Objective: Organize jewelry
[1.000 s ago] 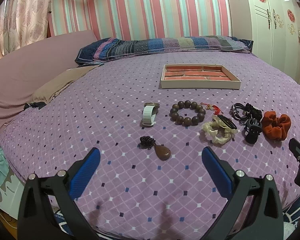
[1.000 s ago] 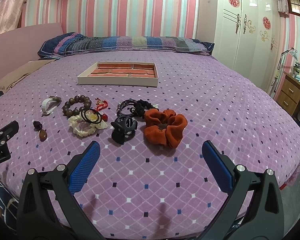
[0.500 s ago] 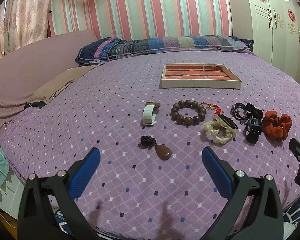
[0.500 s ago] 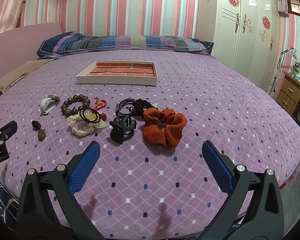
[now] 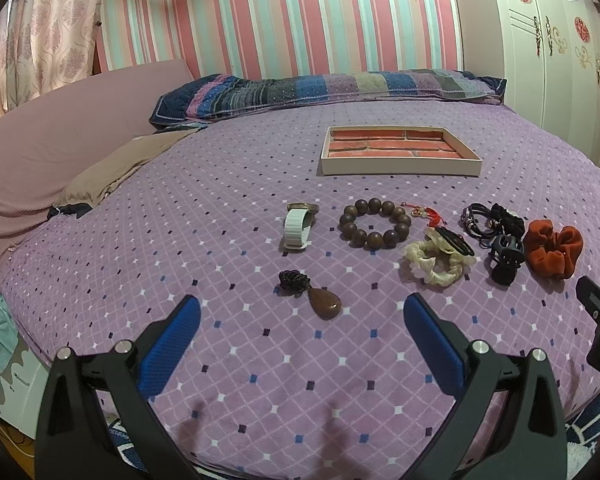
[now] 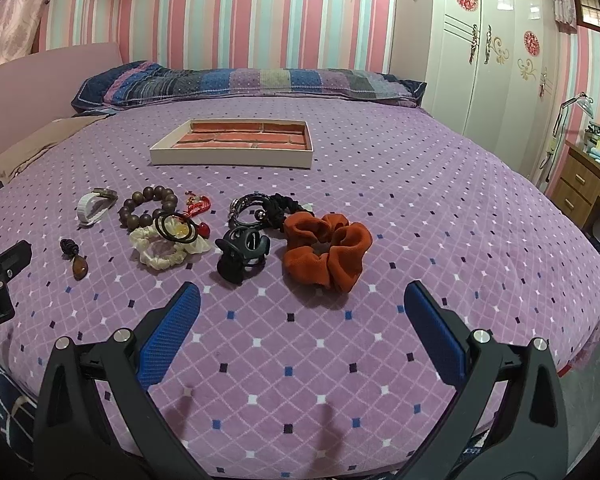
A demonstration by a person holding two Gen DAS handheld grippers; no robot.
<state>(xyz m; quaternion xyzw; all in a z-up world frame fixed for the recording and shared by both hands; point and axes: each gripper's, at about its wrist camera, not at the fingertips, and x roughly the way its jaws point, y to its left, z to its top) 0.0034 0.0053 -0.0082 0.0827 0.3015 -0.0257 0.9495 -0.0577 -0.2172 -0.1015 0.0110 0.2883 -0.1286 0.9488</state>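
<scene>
Both grippers' jaws gape above scattered jewelry (image 5: 374, 224).

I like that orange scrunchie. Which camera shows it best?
The right wrist view: the scrunchie lies near the middle, large, folds plain, just beyond the open right gripper. In the left wrist view the scrunchie sits small near the right edge, beside the black claw clip.

Both the left gripper (image 5: 302, 320) and the right gripper (image 6: 302, 308) have black angular plastic arms with silver round screws and blue ribbed pads (image 6: 170, 334) on the fingers
</scene>
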